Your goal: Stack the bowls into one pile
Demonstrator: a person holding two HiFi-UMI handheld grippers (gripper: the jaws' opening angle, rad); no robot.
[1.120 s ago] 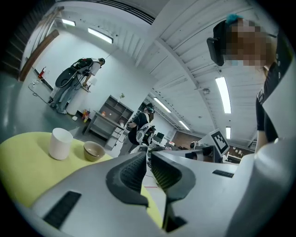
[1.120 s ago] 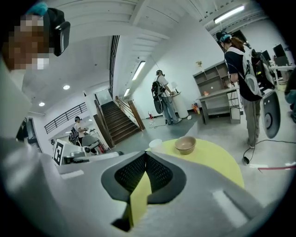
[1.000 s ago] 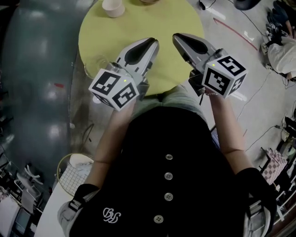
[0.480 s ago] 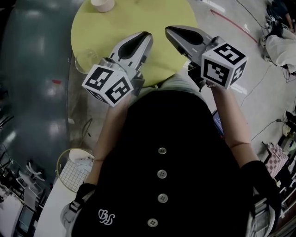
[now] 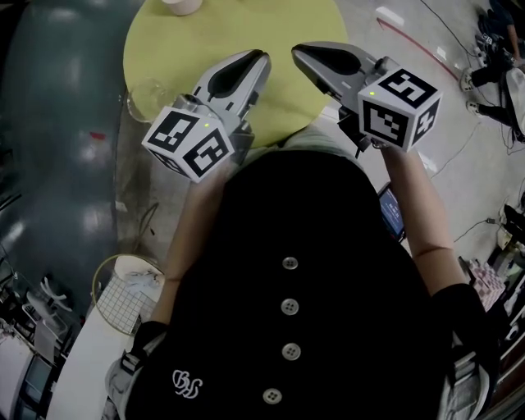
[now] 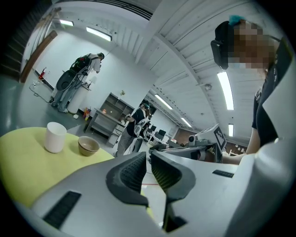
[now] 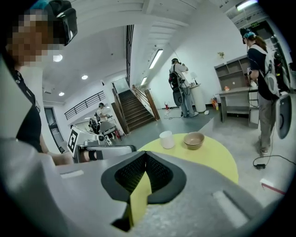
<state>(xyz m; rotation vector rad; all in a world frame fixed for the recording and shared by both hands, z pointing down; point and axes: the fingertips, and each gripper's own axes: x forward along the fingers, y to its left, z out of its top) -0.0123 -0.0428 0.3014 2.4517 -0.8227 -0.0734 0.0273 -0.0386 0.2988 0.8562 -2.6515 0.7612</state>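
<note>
head view: left tongs [image 5: 257, 57] and right tongs [image 5: 300, 52] closed, empty, over yellow table [image 5: 271, 25].

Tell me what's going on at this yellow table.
A person holds the left gripper and the right gripper over the near edge of the round yellow table. Both have their jaws together and hold nothing. A white cup and a tan bowl sit side by side at the table's far side, untouched, so no stacking is under way.
</note>
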